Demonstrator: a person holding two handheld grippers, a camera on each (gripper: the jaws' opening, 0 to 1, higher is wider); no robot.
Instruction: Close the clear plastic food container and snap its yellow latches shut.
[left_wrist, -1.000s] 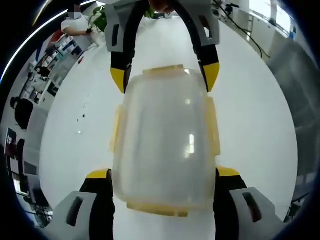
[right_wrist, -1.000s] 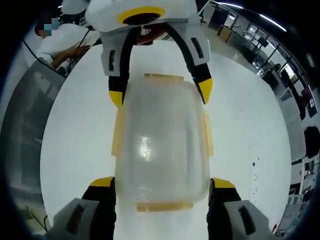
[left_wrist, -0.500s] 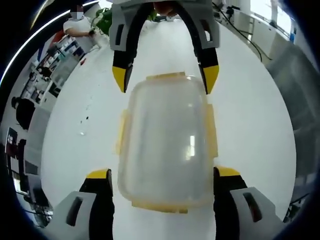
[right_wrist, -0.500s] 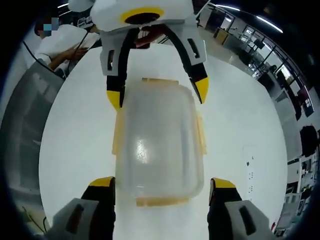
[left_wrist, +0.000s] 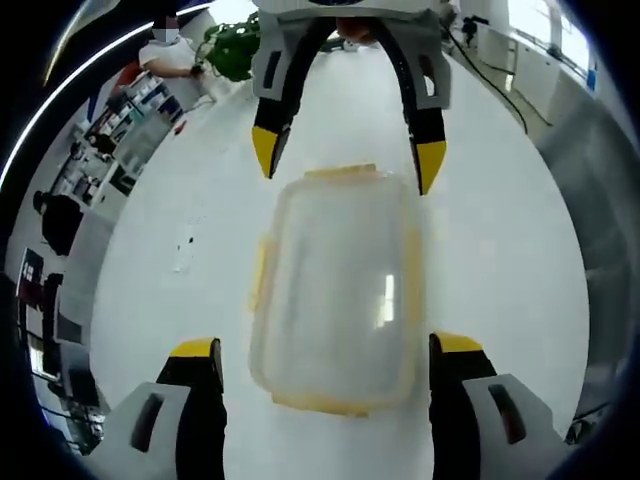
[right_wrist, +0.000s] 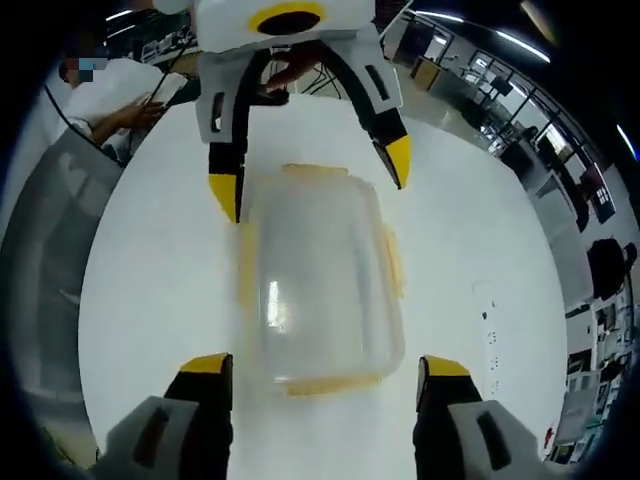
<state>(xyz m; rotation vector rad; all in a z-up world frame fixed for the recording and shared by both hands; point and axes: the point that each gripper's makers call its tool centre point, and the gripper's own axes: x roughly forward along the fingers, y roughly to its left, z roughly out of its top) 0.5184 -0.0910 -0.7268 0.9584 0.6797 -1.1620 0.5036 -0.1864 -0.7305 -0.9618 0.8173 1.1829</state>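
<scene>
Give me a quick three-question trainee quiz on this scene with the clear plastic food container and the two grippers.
1. True or false: the left gripper is shut on the clear plastic food container with yellow latches.
2. The container rests on: A) a white table; B) a metal tray; C) a wooden shelf.
3. Fill in: in the right gripper view, the right gripper has its jaws ____.

Key: 1 false, its jaws stand wide on either side of the container; 2 A; 3 open.
</scene>
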